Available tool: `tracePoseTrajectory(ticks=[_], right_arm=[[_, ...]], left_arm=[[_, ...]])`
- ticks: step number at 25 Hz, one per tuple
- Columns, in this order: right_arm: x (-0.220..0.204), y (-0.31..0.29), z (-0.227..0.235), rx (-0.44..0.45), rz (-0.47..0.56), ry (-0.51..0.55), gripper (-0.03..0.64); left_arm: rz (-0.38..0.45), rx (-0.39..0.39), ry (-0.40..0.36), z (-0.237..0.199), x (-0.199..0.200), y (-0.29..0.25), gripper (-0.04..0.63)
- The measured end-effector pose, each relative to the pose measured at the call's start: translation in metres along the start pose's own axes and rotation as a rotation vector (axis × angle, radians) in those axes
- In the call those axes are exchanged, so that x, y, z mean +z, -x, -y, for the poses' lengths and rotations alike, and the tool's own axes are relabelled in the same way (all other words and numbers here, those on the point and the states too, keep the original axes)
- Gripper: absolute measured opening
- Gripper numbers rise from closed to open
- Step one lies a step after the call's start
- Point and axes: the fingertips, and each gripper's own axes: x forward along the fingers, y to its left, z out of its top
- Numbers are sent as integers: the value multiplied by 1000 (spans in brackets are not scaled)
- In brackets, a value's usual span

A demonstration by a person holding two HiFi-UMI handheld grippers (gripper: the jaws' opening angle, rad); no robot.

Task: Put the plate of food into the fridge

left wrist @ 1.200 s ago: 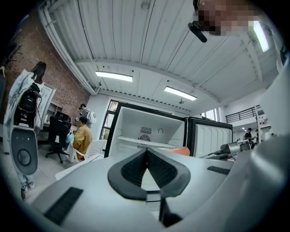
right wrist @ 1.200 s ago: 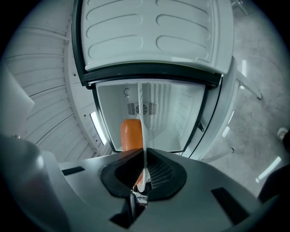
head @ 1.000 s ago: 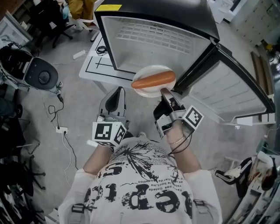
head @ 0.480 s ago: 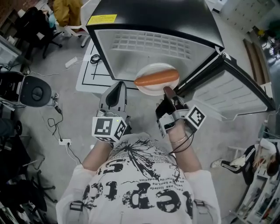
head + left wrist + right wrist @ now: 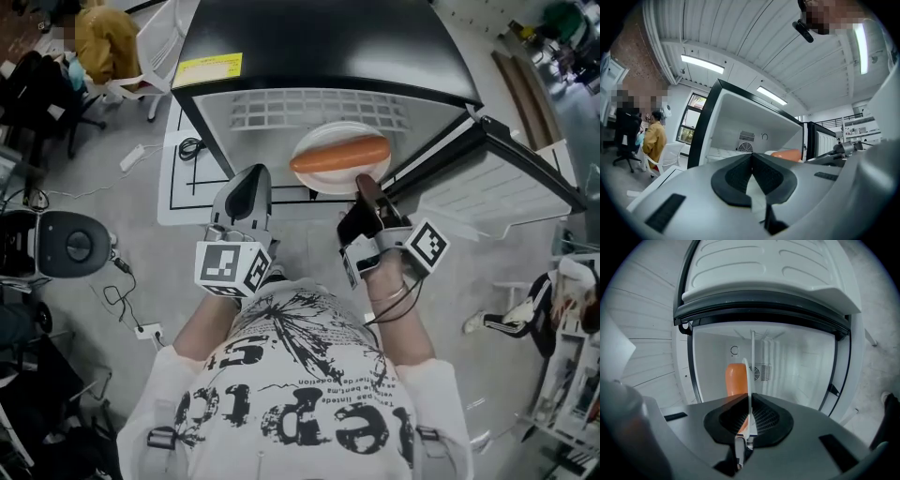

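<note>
We're pinching the plate (image 5: 317,141) by its rim in the right gripper (image 5: 364,185), flat so the sausage (image 5: 339,156) won't roll, right at the mouth of the open fridge (image 5: 309,105), while the left gripper (image 5: 251,180) is pressed shut, empty, out of the way.

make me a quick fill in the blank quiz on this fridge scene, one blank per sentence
1. The right gripper is shut on the rim of a white ____.
2. The food lying on it is an orange ____.
3. The fridge door stands ____.
4. The left gripper is shut and holds ____.

Missing words: plate; sausage; open; nothing.
</note>
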Motion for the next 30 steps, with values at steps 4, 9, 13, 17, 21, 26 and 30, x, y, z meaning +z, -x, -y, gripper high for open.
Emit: tracePoseTrajectory(ticks=[4,9,13,17,21,26,30], right_arm=[[5,-16,-11,7,34,29,18],[10,-37,-22,6,67,47,18],[13,-50,-25,-10,104,51,18],[18,-64,-24,-39,125,49,23],[24,-73,-22,-76,162,52,28],[26,-76,-16,-94,181,19,28],[26,-78,-13,-99,191,-13,30]], left_arm=[[-3,-35,5,-5,-1,-9,8],[-9,-40,27,-18,-4,-14,8],[-13,-56,35,-22,-7,-17,8],[-17,-62,35,-25,-9,-26,8],[-24,-64,37,-28,-9,-34,8],[-22,-57,34,-33,-10,-36,8],[-16,-50,35,-38,-7,-36,8]])
